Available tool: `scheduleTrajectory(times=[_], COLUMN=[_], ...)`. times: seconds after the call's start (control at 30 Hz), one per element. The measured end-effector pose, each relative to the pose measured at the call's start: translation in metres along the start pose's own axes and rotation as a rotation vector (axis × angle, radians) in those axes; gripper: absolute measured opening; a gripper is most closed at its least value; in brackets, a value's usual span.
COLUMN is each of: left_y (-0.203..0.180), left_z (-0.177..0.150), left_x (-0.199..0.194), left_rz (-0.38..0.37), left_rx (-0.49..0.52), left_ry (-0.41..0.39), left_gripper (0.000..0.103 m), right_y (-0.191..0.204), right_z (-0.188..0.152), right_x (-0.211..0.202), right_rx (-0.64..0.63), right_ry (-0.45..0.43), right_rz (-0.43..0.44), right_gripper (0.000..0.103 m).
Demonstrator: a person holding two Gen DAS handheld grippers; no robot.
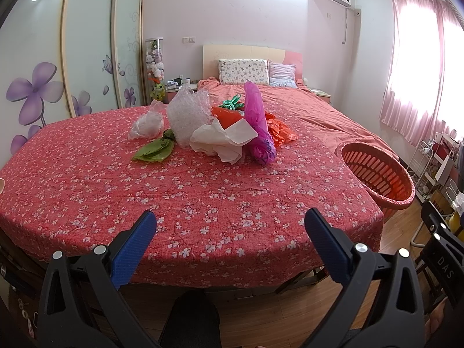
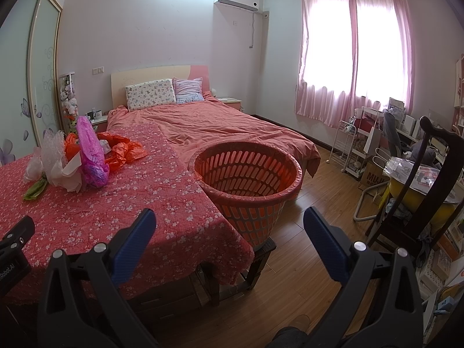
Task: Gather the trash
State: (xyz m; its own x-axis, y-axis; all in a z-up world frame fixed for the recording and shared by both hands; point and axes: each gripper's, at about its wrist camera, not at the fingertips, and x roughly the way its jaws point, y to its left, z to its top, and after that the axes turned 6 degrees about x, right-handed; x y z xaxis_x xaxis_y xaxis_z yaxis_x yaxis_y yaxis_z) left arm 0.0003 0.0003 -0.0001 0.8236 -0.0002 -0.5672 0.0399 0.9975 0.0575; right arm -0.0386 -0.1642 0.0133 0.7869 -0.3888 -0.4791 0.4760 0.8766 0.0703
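A pile of plastic trash lies on the red flowered tablecloth: a clear bag, bubble wrap, a green bag, a white bag, a magenta bag and an orange bag. The pile also shows in the right wrist view. An orange slatted basket stands on a stool at the table's right side; it shows in the left wrist view too. My left gripper is open and empty, over the table's near edge. My right gripper is open and empty, near the basket.
A bed with pillows lies beyond the table. A dark wooden chair, a white rack and cluttered boxes stand at the right. A wardrobe with flower doors is at the left. Wooden floor lies below.
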Motion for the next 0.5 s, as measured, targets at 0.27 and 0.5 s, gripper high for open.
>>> scheduleTrajectory(times=[0.27,0.5], left_y=[-0.0012,-0.0022], left_z=[0.0003,-0.0005], left_x=[0.0002,-0.0003], left_rz=[0.001,0.000], left_rx=[0.002,0.002], left_ry=[-0.001,0.000], left_gripper=[0.101,0.101], right_y=[-0.0001,-0.0006], right_z=[-0.0001,-0.0001], right_x=[-0.0002,-0.0003], right_rx=[0.001,0.000], right_ry=[0.000,-0.001], right_rz=[0.000,0.000], right_gripper=[0.099,0.099])
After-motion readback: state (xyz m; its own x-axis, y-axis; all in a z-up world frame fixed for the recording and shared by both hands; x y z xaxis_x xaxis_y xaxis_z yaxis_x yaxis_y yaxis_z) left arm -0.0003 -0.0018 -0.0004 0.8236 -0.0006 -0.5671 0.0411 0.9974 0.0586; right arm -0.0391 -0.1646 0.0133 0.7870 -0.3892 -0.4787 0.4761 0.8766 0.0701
